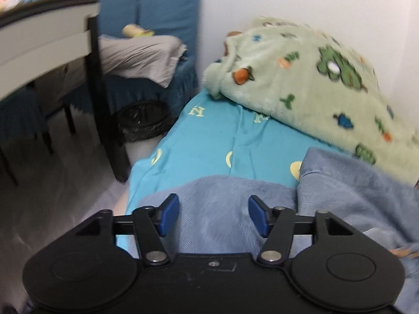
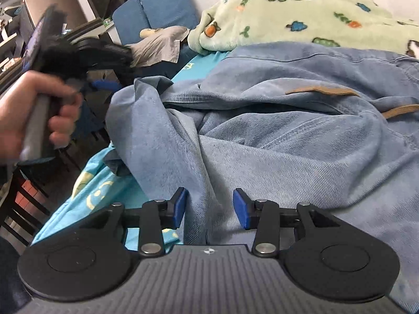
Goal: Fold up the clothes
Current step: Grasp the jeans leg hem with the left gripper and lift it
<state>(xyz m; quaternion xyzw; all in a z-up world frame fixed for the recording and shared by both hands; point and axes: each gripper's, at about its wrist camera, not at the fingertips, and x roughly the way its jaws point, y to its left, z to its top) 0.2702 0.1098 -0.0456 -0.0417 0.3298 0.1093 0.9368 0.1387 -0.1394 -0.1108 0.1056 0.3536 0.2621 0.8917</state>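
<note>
**Blue garment, rumpled on the bed; both grippers empty**

- Blue garment (image 2: 288,120): soft twill cloth with tan trim, lying on the bed in loose ridges and overlaps. One flap stands bunched at its left edge, nearest the bed's side. Not flat and not in a neat fold; by judgement it needs spreading before any clean crease.
- Right gripper (image 2: 209,209): poised low over the garment's near edge, jaws wide, nothing between them, probably placed to take a hem.
- Left gripper (image 1: 213,216): over the garment's left part, jaws wide, empty. The right view shows the hand (image 2: 28,115) carrying it raised beside the bunched flap.
- Turquoise bedsheet (image 1: 204,141): under the garment, exposed beyond it.
- Green fleece blanket (image 1: 309,78): heaped behind the garment, against the wall.
</note>
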